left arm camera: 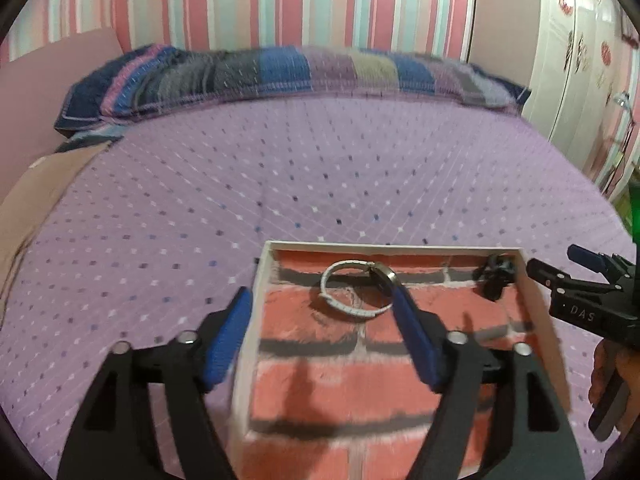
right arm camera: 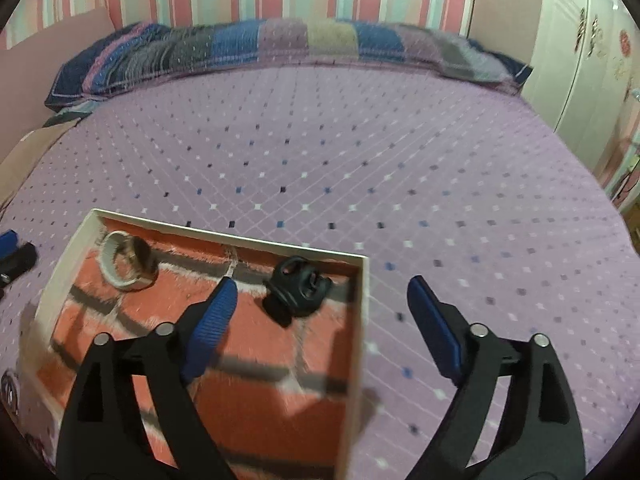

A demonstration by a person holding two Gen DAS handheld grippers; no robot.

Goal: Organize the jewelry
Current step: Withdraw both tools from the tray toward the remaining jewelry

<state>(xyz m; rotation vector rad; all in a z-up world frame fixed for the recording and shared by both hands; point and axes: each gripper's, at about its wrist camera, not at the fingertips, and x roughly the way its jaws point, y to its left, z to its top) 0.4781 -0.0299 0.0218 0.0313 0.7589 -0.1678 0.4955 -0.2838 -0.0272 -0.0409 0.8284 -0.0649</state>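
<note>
A shallow white-walled box [left arm camera: 262, 280] with a red brick-pattern floor lies on the purple bed. A silver watch with a white strap [left arm camera: 354, 288] lies in its far left part, a black jewelry piece [left arm camera: 496, 276] in its far right corner. My left gripper [left arm camera: 320, 308] is open and empty, straddling the box's left wall just short of the watch. My right gripper [right arm camera: 320, 292] is open and empty, straddling the box's right wall [right arm camera: 362, 304]; the black piece [right arm camera: 296, 284] lies between its fingers, the watch [right arm camera: 126, 260] further left. The right gripper also shows in the left wrist view [left arm camera: 560, 276].
The purple dotted bedspread [left arm camera: 280, 168] stretches far ahead. A striped pillow [left arm camera: 280, 76] lies at the headboard. A white wardrobe [right arm camera: 580, 60] stands at the right. A patterned object [right arm camera: 8, 392] peeks in at the right wrist view's lower left edge.
</note>
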